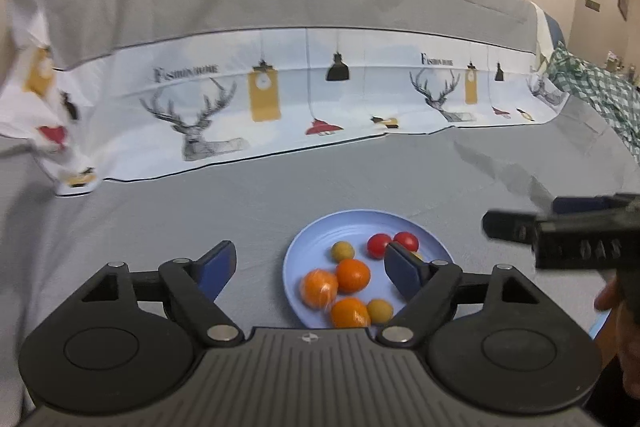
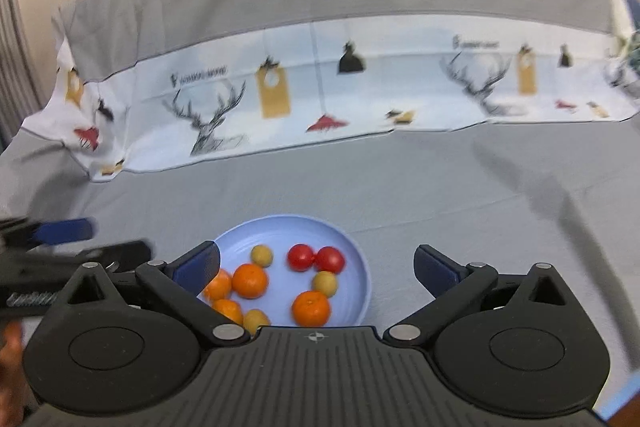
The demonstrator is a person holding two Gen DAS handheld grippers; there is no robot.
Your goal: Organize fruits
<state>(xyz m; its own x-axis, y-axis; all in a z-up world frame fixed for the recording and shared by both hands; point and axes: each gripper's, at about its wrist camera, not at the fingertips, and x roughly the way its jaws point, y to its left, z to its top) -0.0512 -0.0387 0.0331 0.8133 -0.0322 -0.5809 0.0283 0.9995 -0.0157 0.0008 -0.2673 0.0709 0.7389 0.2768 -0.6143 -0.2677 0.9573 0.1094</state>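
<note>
- Left wrist view: the left gripper has its jaws spread wide with nothing between them; its blue pads hang above the grey cloth, and the pad at 3 o'clock overlaps the near right part of the blue plate.
- Right wrist view: the right gripper is likewise wide open and holds nothing; the pad at 9 o'clock sits over the plate's left rim, the other over bare cloth beside it.
- On the plate lie four mandarins, clustered mostly at 7 to 9 o'clock with one toward 5 o'clock.
- Two cherry tomatoes touch each other at about 1 o'clock on the plate.
- Three small yellow-green fruits are scattered: one at 11 o'clock, one just below the tomatoes, one at the near rim.
- At 9 o'clock of the right wrist view the other gripper shows, blurred; at 3 o'clock of the left wrist view the same holds in reverse.
- At 12 o'clock, past the plate, a white printed cloth with deer heads and lamps drapes over a grey-covered backrest.
</note>
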